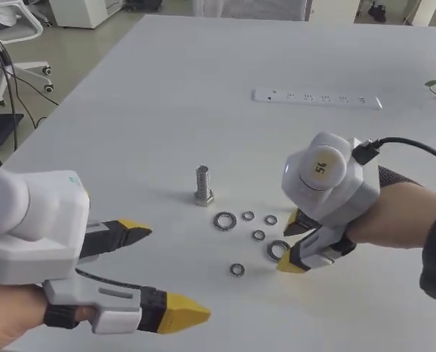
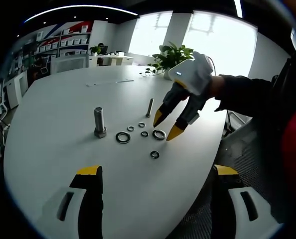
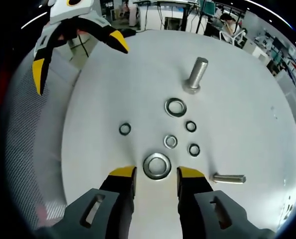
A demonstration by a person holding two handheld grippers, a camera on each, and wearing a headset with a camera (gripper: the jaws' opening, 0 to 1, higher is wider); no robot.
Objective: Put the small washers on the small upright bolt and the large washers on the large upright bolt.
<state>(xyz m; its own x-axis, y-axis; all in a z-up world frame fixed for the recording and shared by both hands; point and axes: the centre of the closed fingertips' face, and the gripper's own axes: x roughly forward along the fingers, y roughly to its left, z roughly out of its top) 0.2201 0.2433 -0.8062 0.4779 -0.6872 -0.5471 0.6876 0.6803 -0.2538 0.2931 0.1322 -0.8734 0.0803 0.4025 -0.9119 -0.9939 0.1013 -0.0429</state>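
desk [image 1: 203, 88] white; parts are grouped mid-surface, nearer the near edge than the far one. large upright bolt [image 1: 203, 185] is seen standing head-down on the desk, threads bare. one large washer [image 1: 224, 221] lies flat just beside its base, on the near-edge side. a second large washer [image 3: 157, 166] lies flat further toward the near edge, framed between the parted jaws of the right gripper [image 3: 157, 174], one tip to each side of it and not closed; contact with it cannot be told. four small washers [image 3: 170, 141] are scattered flat between and around the two large ones, none stacked. small upright bolt [image 2: 149, 107] is seen standing on the right-edge side of the washers in the left gripper view, threads bare. left gripper [image 1: 168, 273] is held over the near left part of the desk, well apart from the parts, jaws wide apart with nothing between them. power strip [image 1: 317, 98] lies toward the far edge.
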